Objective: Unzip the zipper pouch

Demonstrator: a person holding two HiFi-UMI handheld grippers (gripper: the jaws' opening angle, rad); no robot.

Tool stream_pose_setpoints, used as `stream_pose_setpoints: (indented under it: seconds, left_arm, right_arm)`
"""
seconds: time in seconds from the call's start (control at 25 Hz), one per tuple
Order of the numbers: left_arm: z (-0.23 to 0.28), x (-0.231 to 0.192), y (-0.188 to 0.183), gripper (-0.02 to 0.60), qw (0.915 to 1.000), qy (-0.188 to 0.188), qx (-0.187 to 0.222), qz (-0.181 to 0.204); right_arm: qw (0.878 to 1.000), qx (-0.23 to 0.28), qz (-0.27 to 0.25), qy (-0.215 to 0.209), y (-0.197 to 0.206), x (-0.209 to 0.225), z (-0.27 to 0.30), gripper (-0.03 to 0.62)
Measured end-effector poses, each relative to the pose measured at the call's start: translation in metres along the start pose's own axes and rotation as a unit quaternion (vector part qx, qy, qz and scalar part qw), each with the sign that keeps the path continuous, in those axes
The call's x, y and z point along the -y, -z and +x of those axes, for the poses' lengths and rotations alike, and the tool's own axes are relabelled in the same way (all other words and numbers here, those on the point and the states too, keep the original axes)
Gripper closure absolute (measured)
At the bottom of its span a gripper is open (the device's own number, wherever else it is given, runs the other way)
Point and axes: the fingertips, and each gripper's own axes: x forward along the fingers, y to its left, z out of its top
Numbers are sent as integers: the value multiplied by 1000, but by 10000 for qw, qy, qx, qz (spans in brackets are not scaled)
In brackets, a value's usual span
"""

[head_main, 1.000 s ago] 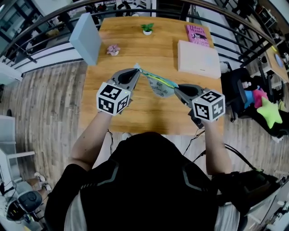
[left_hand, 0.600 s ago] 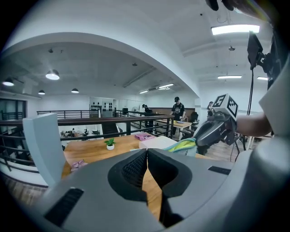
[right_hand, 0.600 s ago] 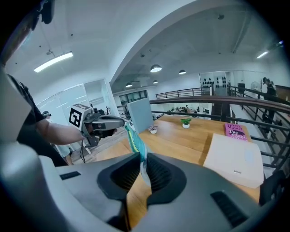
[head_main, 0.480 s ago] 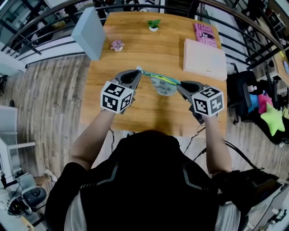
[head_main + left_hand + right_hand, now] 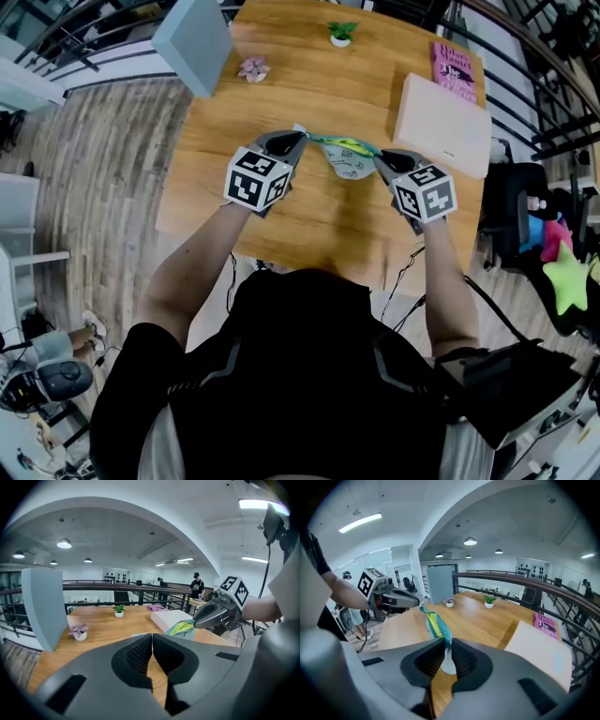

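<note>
The zipper pouch [image 5: 349, 164] is pale with a teal zipper edge and yellow-green lining. It hangs above the wooden table [image 5: 309, 225], stretched between both grippers. My left gripper [image 5: 298, 137] is shut on the pouch's left end, and in the right gripper view the left gripper [image 5: 419, 604] pinches that tip. My right gripper [image 5: 378, 159] is shut on the right end. In the right gripper view the pouch [image 5: 435, 624] runs into the closed right gripper [image 5: 446, 644]. In the left gripper view the left gripper [image 5: 152, 637] is shut, and the pouch [image 5: 183, 627] hangs ahead. Whether the left gripper holds the zipper pull or the fabric is unclear.
A grey-blue upright panel [image 5: 192, 37] stands at the table's far left, next to a small pink flower pot [image 5: 253, 67]. A green plant pot [image 5: 340, 33] sits at the back. A white box [image 5: 442, 127] and a pink book [image 5: 455, 67] lie at the right. A railing runs beyond.
The head camera has shifted, so the table and grippers sit higher and farther right in view. Both grippers still hold the pouch stretched between them.
</note>
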Motion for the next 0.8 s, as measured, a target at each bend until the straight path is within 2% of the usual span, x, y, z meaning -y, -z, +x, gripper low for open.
stream_pose_setpoints:
  seconds: [0.12, 0.28, 0.56, 0.64, 0.8]
  left_arm:
    - [10, -3, 2, 549, 9999, -96, -8, -88]
    - [19, -9, 23, 549, 9993, -287, -168, -167]
    - [22, 3, 87, 549, 9955, -292, -724, -533]
    - [22, 8, 105, 549, 9937, -272, -922, -573]
    - [22, 22, 141, 549, 9892, -180, -1304, -651]
  right_arm:
    - [9999, 109, -106, -68, -3, 11, 12, 540]
    - [9993, 57, -236, -290, 10, 14, 33, 540]
    - [9957, -369, -136, -834, 68, -7, 52, 540]
    - [9937, -550, 10, -973, 88, -18, 56, 540]
    - [9857, -893, 733, -1227, 127, -37, 64, 539]
